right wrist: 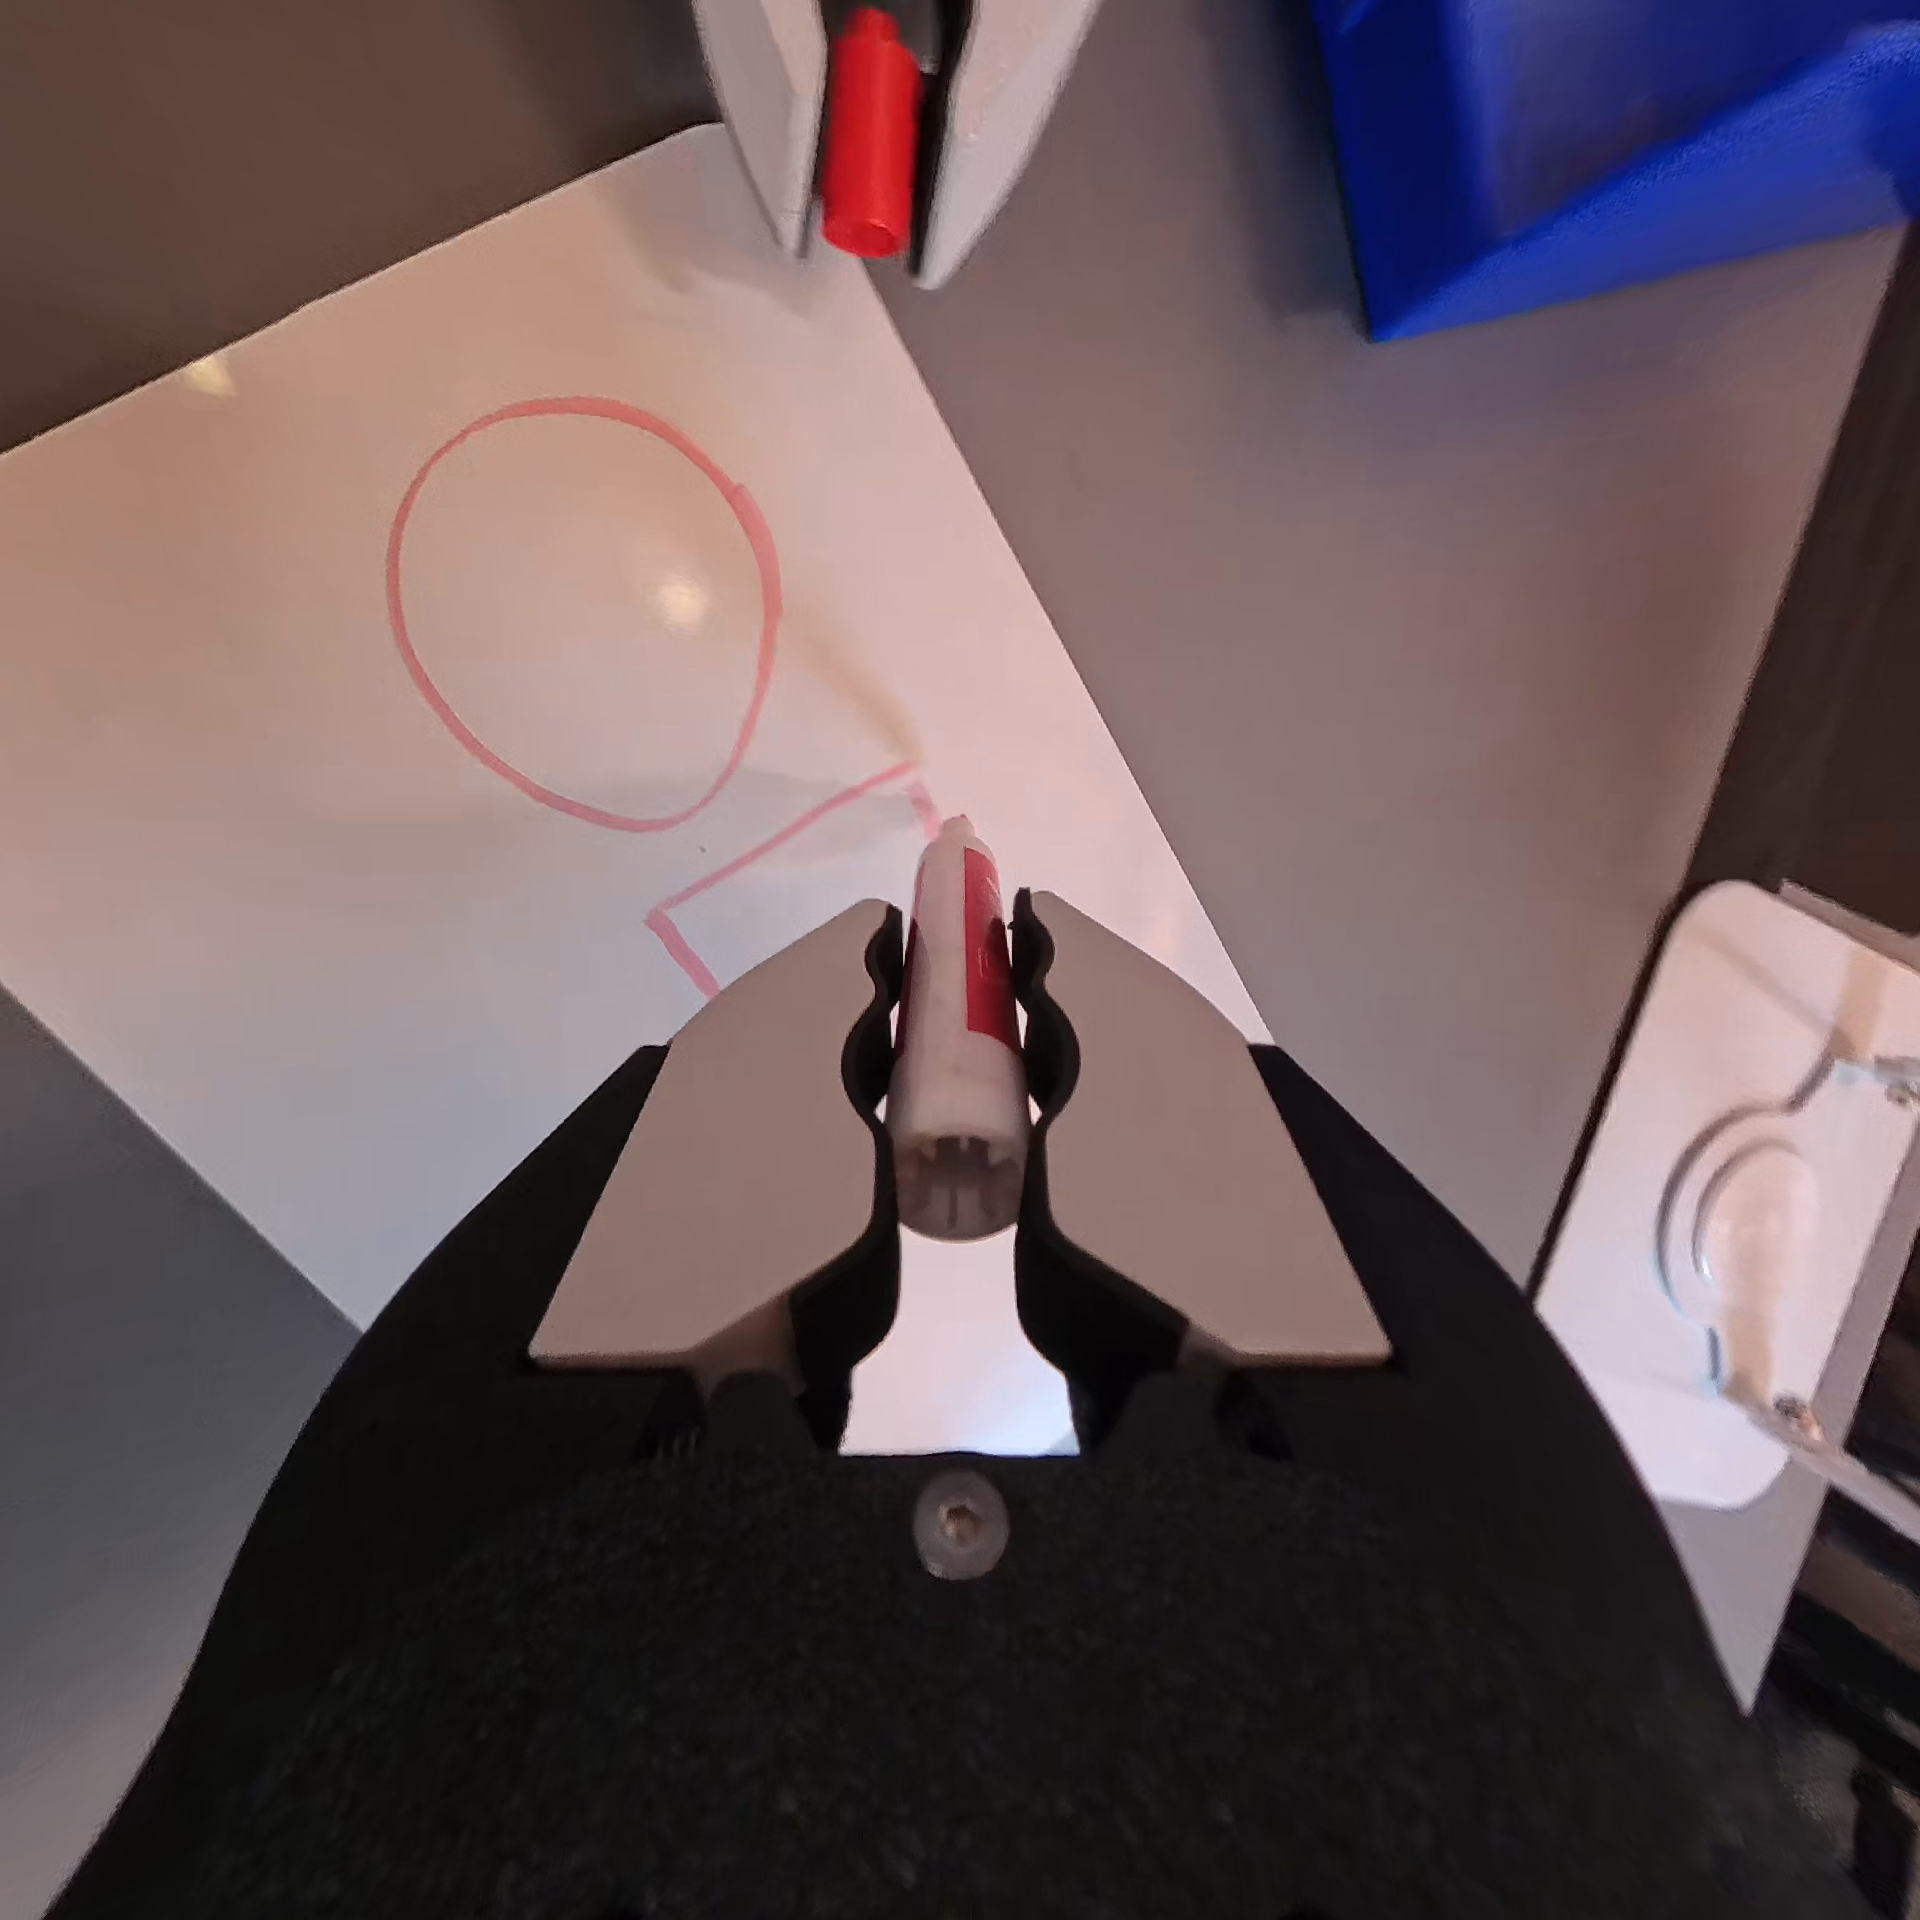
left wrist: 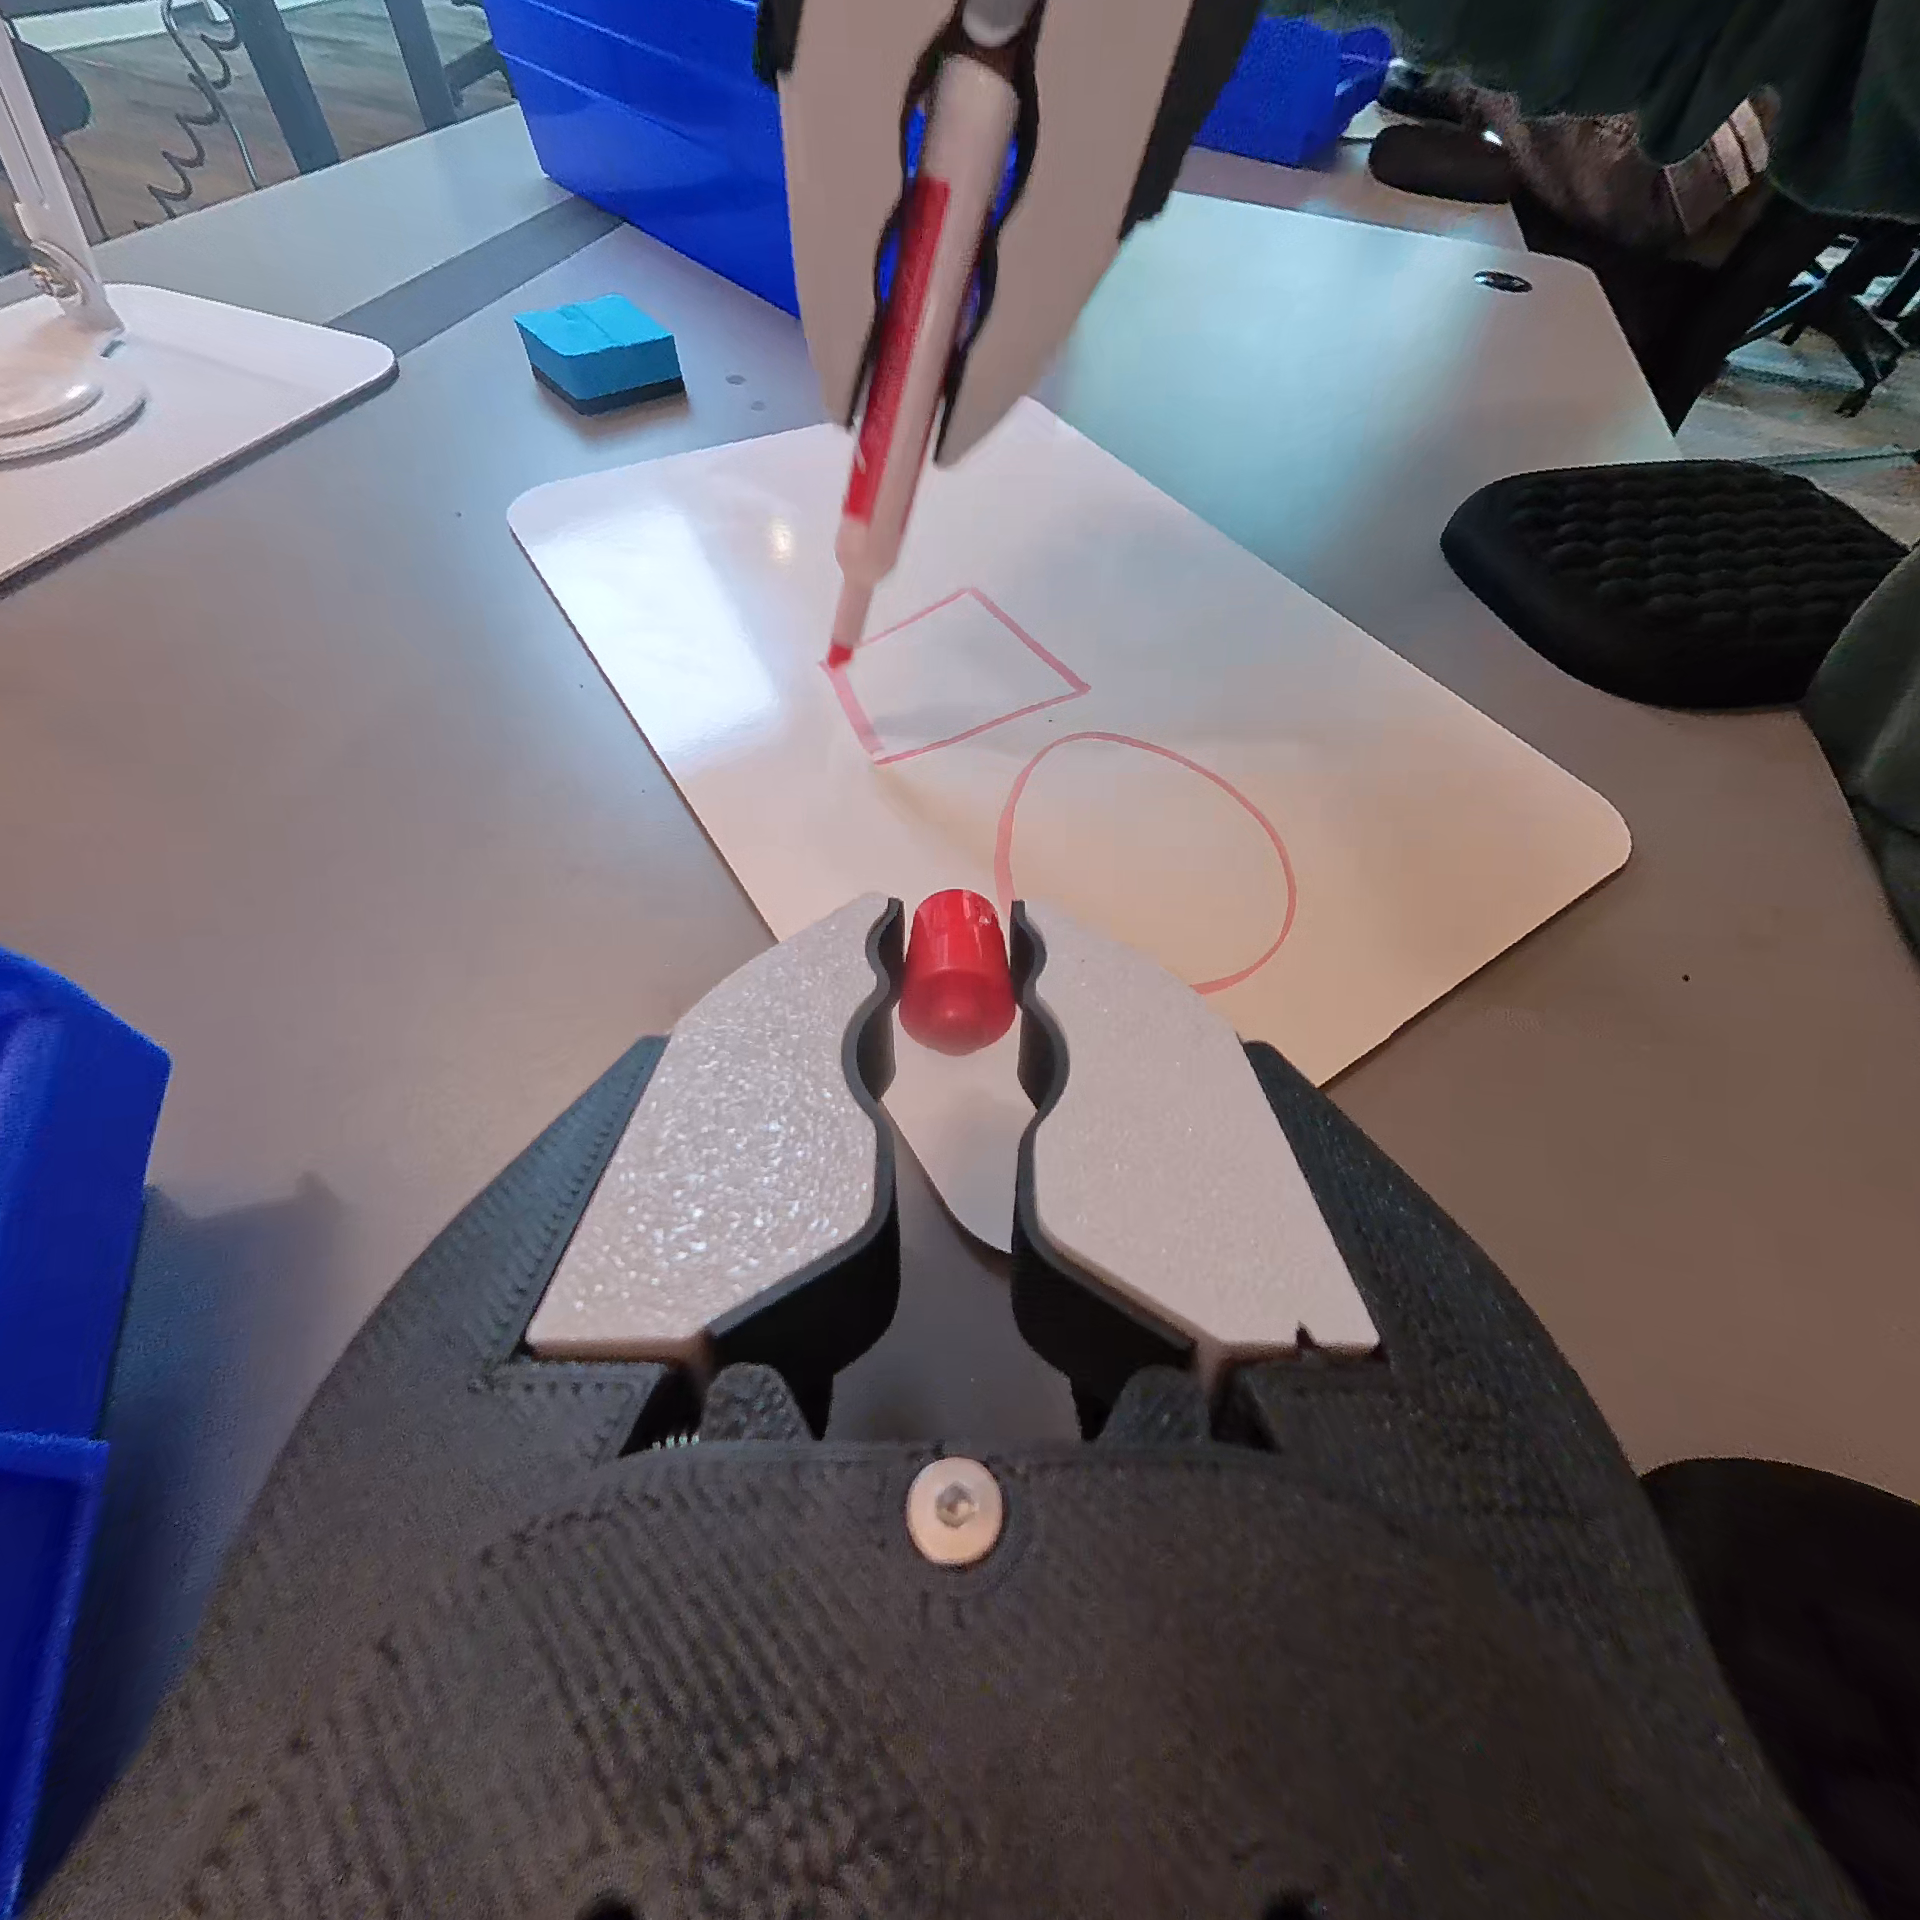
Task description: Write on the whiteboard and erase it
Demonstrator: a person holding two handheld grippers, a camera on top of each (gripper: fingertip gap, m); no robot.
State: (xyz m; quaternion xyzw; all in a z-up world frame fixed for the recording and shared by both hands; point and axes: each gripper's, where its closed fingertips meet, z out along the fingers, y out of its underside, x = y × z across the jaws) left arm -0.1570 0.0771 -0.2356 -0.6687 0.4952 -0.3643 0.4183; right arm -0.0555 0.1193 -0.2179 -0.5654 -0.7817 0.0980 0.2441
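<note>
A white whiteboard [left wrist: 1195, 644] lies flat on the grey desk, with a red square [left wrist: 956, 675] and a red circle [left wrist: 1143, 862] drawn on it. My right gripper [left wrist: 904, 436] is shut on a red and white marker [left wrist: 899, 416], whose tip touches the square's far left corner. In the right wrist view the right gripper [right wrist: 956, 914] holds the marker [right wrist: 961, 1039] end-on over the board [right wrist: 260, 727]. My left gripper [left wrist: 954, 914] is shut on the red marker cap [left wrist: 954, 982] above the board's near edge; this gripper [right wrist: 862, 260] and cap [right wrist: 868, 156] also show in the right wrist view.
A blue eraser block [left wrist: 601, 353] sits on the desk beyond the board's far left. A blue bin [left wrist: 655, 135] stands behind it, another blue bin [left wrist: 62, 1247] at near left. A white stand base [left wrist: 156, 405] is at far left, a black pad [left wrist: 1662, 582] at right.
</note>
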